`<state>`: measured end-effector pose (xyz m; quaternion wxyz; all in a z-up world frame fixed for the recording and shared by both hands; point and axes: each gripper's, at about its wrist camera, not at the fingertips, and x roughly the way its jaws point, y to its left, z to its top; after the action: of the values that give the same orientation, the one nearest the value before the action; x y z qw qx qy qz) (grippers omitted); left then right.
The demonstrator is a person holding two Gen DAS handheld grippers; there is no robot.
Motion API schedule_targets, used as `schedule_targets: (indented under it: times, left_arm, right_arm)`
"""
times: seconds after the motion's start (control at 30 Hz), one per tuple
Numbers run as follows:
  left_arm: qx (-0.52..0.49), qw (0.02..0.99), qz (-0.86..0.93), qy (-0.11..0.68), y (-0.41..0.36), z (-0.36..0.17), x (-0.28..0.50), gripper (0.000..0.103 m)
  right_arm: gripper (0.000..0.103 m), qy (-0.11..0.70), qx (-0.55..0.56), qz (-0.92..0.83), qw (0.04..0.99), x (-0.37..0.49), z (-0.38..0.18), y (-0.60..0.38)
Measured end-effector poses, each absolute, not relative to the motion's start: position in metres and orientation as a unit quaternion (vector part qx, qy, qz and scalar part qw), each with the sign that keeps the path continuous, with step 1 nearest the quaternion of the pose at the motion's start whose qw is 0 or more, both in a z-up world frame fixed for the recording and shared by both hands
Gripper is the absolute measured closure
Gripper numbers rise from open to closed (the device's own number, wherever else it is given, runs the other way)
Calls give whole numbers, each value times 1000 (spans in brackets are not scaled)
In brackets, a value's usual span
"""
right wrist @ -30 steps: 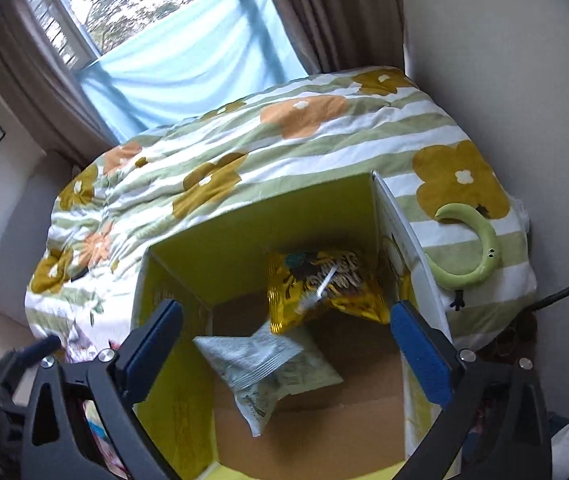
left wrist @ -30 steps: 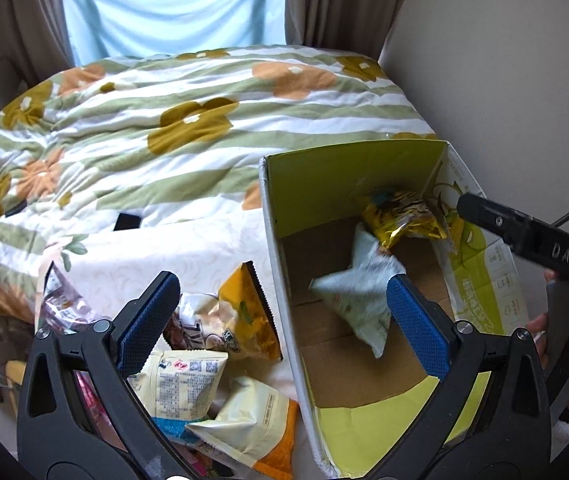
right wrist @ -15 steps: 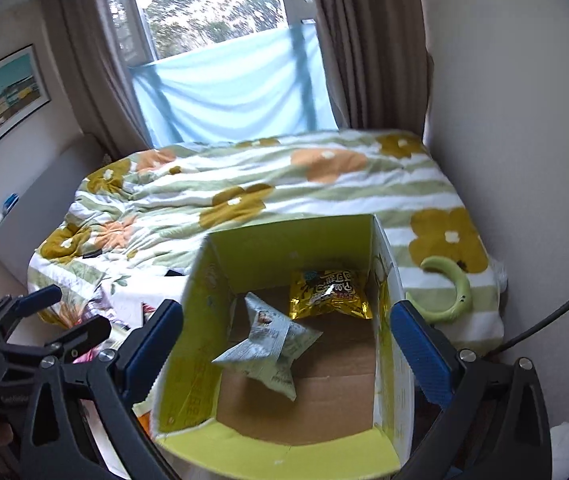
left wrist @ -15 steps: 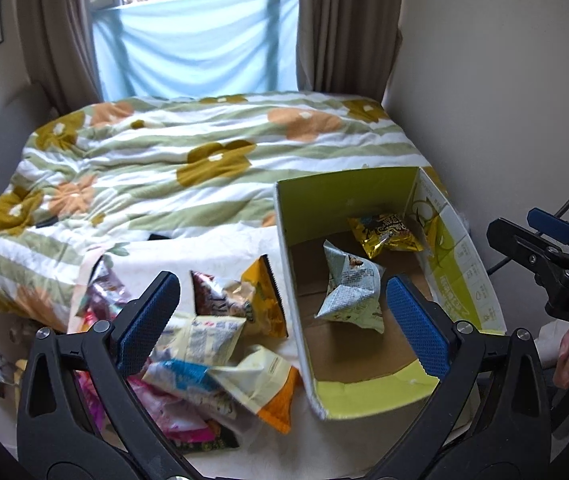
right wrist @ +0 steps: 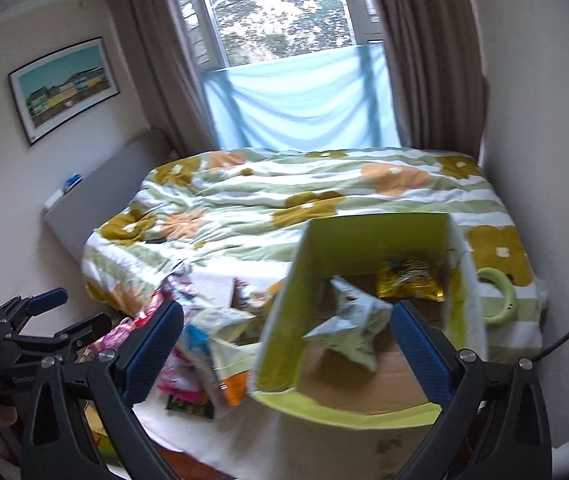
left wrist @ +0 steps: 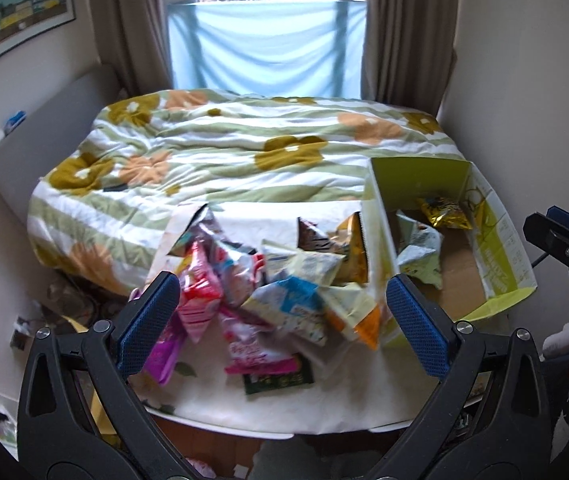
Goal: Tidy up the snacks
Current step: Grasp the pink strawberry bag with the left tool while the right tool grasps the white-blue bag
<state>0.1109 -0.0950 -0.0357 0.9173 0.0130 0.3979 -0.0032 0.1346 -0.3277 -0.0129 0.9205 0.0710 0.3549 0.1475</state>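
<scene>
**Both grippers spread and empty above the snack pile and box**

While both grippers hang with fingers spread wide and nothing between them, the left gripper [left wrist: 284,316] sits above the near side of the snack pile [left wrist: 276,280], and the right gripper [right wrist: 286,346] hovers over the near left corner of the yellow-green box [right wrist: 280,320]. Taking that box as the landmark: it stands open on the white-covered table [left wrist: 324,404], with a pale crumpled snack bag [right wrist: 348,328] lying on its cardboard floor and a gold foil packet [right wrist: 410,280] at its far wall. Just left of the box, touching its side, lie the loose packets in pink, white, blue and orange. Beyond the box stretches the bed with a flowered quilt [left wrist: 244,152]. Right of the box, a green curved ring [right wrist: 502,300] rests on the quilt.
</scene>
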Motion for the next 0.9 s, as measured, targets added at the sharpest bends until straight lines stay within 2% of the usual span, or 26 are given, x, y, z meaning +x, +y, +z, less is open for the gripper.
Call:
schedule_targets:
  times: [0.43, 0.9]
  left_arm:
    - [13, 891, -56, 450, 7, -80, 147, 1]
    - [137, 818, -187, 526, 46, -175, 221, 1]
  right_arm:
    - [0, 403, 90, 151, 898, 155, -57, -221]
    - [0, 490, 99, 67, 864, 220, -128, -152]
